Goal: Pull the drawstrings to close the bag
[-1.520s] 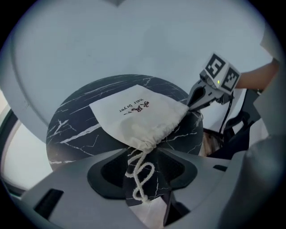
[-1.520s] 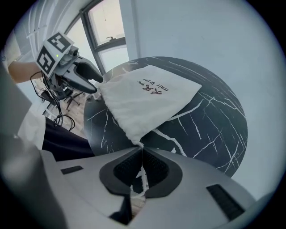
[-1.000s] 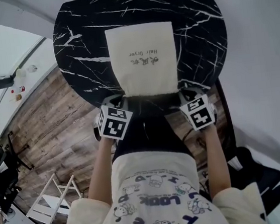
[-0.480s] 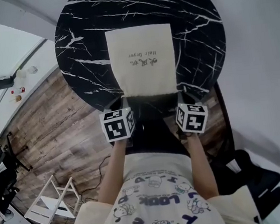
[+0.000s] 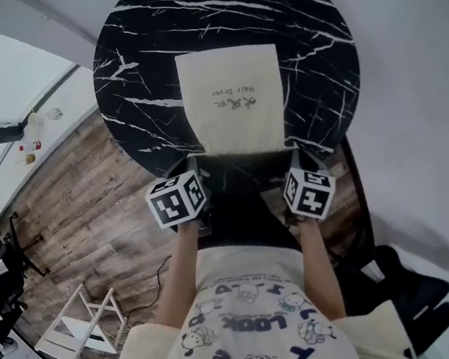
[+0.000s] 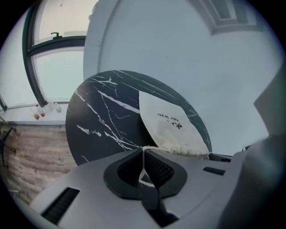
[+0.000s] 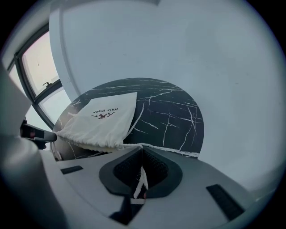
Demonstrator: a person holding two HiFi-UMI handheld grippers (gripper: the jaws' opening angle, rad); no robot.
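Jaws, left gripper (image 6: 143,151): pressed together, with a thin white cord (image 6: 142,163) pinched between the pads. The cord runs up from the pads to the near edge of the bag (image 6: 172,127).

Jaws, right gripper (image 7: 142,154): also together, clamped on the other white cord (image 7: 141,176), which lies flat between the pads and leads out towards the bag (image 7: 100,120).

Bag position: cream cloth bag (image 5: 233,100) lies flat near the middle of the round black marble table (image 5: 131,80), its mouth towards the person. Dark print on the cloth is too small to read reliably.

Head view only: left gripper (image 5: 197,166) and right gripper (image 5: 293,159) sit at the two near corners of the bag, just beside the table's near edge. Both forearms, a printed shirt (image 5: 249,310) and a wooden floor (image 5: 91,215) are visible.

Gripper views only: the cords inside the jaws, and the puckered, gathered near edge of the bag. The left gripper view also shows a window (image 6: 58,71) behind the table (image 6: 103,116). The right gripper view shows the table (image 7: 170,112) against a plain pale wall.
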